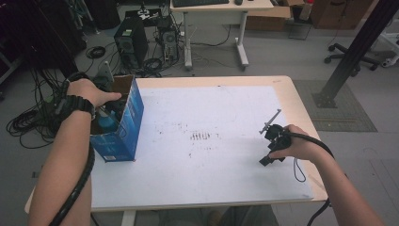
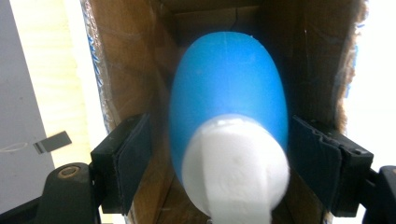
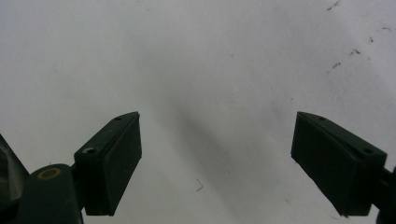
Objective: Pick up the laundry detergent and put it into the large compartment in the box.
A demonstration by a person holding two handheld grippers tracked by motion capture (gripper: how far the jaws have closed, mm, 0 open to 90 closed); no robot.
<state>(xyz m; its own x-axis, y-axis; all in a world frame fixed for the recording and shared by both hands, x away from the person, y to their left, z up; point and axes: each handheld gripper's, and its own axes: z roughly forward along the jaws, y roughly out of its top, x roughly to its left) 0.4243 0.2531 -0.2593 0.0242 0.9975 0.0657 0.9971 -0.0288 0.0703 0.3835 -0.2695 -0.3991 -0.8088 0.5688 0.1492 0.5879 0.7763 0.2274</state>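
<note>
Inside the box (image 2: 140, 70), the blue bottle (image 2: 229, 88) sits between the left tool's (image 2: 219, 154) parted jaws.

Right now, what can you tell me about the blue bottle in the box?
The blue bottle looks like smooth plastic with a rounded body and a white cap. It sits inside the open cardboard box, cap toward the camera. The left gripper has its jaws either side of it, with small gaps, not pressing.

The left forearm is bare, with a black wristwatch (image 1: 80, 104) on a broad strap. Both grippers are black, each trailing a thick black cable (image 1: 75, 193). Their fingers (image 3: 112, 163) are flat black blocks with small screws and brass-coloured pivot pins.
</note>
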